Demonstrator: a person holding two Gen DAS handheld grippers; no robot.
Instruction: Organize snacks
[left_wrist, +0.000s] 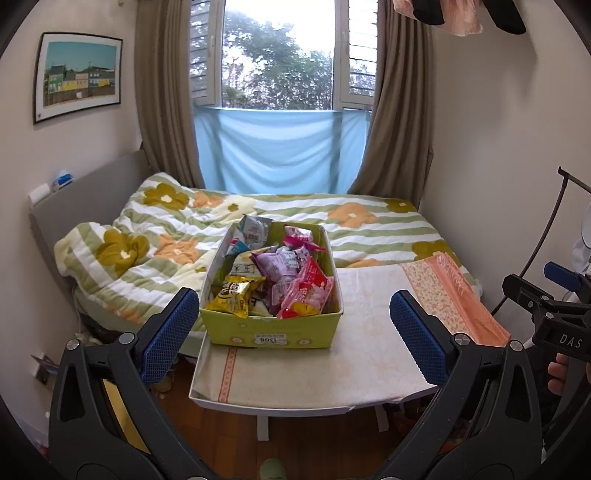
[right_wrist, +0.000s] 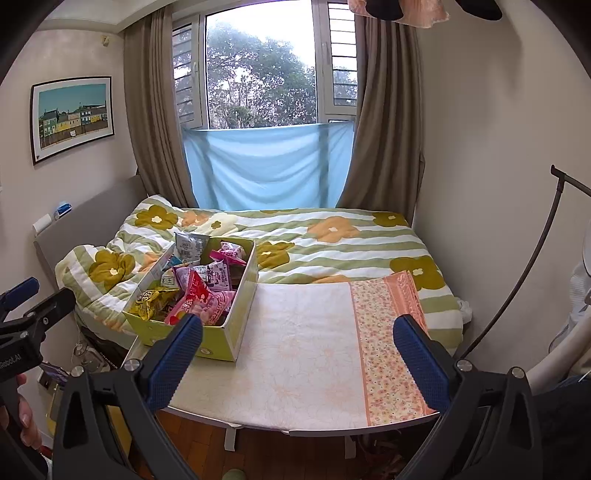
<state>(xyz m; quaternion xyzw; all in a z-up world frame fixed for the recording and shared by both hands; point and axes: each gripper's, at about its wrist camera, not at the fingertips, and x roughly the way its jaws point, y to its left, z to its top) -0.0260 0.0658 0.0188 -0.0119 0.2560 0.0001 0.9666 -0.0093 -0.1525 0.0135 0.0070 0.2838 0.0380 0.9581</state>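
A yellow-green cardboard box full of snack packets stands on the left part of a small table; it also shows in the right wrist view. Among the packets are a yellow one, a pink one and a purple one. My left gripper is open and empty, held in front of the box. My right gripper is open and empty over the table to the right of the box. Each gripper shows at the edge of the other's view.
The table wears a white cloth with an orange floral strip at its right. Behind it lies a bed with a green-striped flower quilt. Walls close in left and right. A curved black stand rises at the right. Wooden floor lies below.
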